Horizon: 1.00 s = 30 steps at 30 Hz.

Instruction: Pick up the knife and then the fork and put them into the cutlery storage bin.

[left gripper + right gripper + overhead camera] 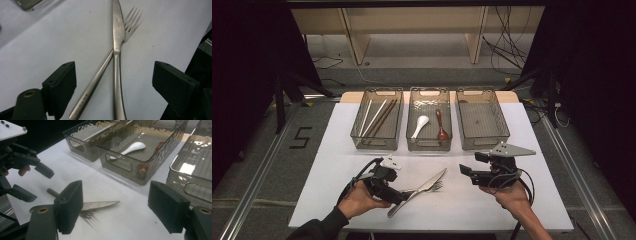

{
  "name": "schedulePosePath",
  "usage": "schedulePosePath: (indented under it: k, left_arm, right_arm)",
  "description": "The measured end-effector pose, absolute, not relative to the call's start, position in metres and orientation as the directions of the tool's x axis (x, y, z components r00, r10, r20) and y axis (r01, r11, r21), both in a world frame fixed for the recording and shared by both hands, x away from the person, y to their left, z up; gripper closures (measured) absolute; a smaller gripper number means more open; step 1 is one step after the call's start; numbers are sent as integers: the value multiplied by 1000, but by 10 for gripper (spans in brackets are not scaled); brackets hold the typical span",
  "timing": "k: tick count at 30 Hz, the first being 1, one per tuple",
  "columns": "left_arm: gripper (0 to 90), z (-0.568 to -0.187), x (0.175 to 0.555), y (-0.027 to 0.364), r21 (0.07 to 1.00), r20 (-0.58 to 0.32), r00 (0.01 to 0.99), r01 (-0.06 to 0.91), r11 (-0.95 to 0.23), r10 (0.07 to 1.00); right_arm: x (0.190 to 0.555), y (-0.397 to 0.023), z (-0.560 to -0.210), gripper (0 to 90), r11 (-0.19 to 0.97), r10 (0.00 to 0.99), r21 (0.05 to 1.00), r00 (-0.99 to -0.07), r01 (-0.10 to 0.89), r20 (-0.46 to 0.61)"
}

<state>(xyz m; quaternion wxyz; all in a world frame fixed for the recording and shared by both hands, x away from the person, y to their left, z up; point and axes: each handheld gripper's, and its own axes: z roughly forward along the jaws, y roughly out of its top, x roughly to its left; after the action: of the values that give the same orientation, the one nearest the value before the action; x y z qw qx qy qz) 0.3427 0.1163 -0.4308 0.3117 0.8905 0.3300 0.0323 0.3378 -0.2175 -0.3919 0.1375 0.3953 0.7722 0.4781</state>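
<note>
**Op:** Lining up the left gripper (404, 196) on the crossed cutlery at the near middle of the white table (337, 150). In the left gripper view its jaws stand wide apart, one on each side of the two handles, touching neither. The table knife (117, 50) lies over the fork (100, 72); they cross just below the fork's tines.

**Obs:** Where do the handle ends sit relative to the jaws?

**Op:** Both handles run down between the jaws, the fork's toward the left jaw and the knife's nearer the centre. Judgement: this is the reach step of a sort-into-trays job, grasp not yet made.

**Obs:** Right side?

**Op:** Right gripper (467, 170) hangs to the right of the cutlery, jaws spread, holding nothing. Its view looks across the knife blade toward the trays.

**Obs:** Tray status?

**Op:** Three clear bins at the far edge. Left bin (398, 107) holds chopsticks (379, 117), middle bin (412, 100) holds a white spoon (420, 125) and a brown spoon (441, 127), right bin (499, 107) looks empty. I'd guess the knife and fork belong in that one.

**Obs:** Next move?

**Op:** My read: shift the jaws to bracket one handle alone, likely the knife since it lies on top, then close and lift straight up. Risk: closing where they are now could pinch both handles, or drag the fork along.
</note>
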Motion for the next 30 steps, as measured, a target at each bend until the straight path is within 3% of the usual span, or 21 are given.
schedulePosePath:
  k: [6,19,30]
  left_arm:
    - [237,-434,339,114,557,-133,795,554,-619,592]
    - [483,-447,336,100,489,-135,835,525,-697,533]
    - [611,-460,342,90,437,-103,839,521,-733,534]
  right_arm:
    - [337,-216,-391,291,236,742,846,-651,478,161]
    - [336,-213,-391,291,251,739,844,-657,474,149]
    - [336,-212,-391,291,257,737,843,-660,473,146]
